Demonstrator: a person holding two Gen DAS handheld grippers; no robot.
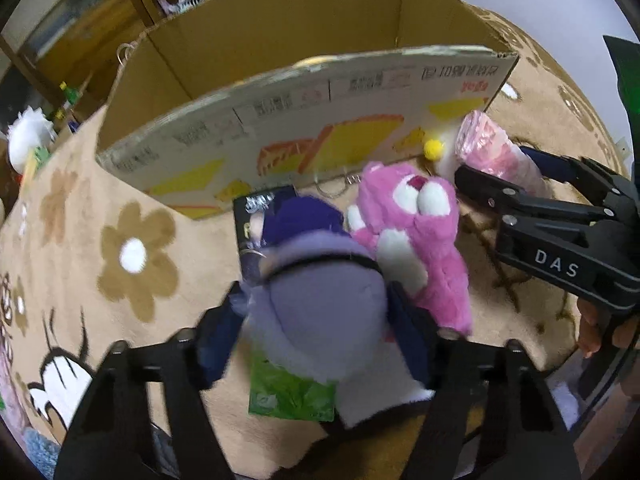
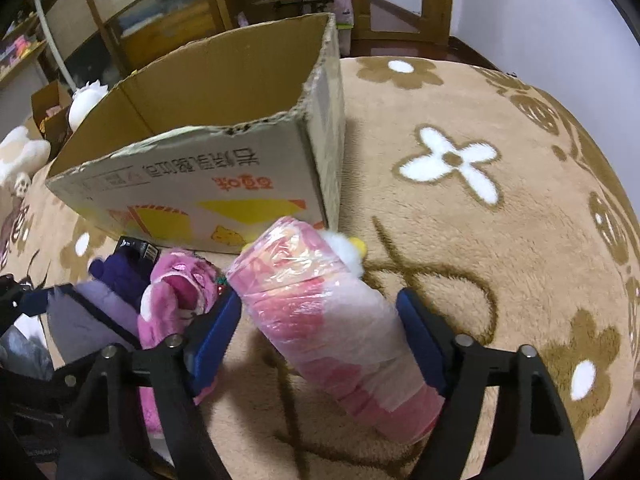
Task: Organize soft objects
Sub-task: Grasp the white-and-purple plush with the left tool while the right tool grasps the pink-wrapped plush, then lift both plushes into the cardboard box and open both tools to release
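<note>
Left claw (image 1: 320,320): pads pressed on purple plush (image 1: 320,304), its lower half hidden.
Right claw (image 2: 320,340): straddled wrapped pink bundle (image 2: 336,328); contact unclear.

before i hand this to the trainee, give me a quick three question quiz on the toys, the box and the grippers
1. True or false: the pink bear plush lies inside the cardboard box.
2. What sits between the right gripper pads? A pink wrapped roll; B slipper; C cushion.
3. Fill in: the left gripper straddles the ___ plush.

Key: 1 false, it lies on the rug in front of the box; 2 A; 3 purple plush.
</note>
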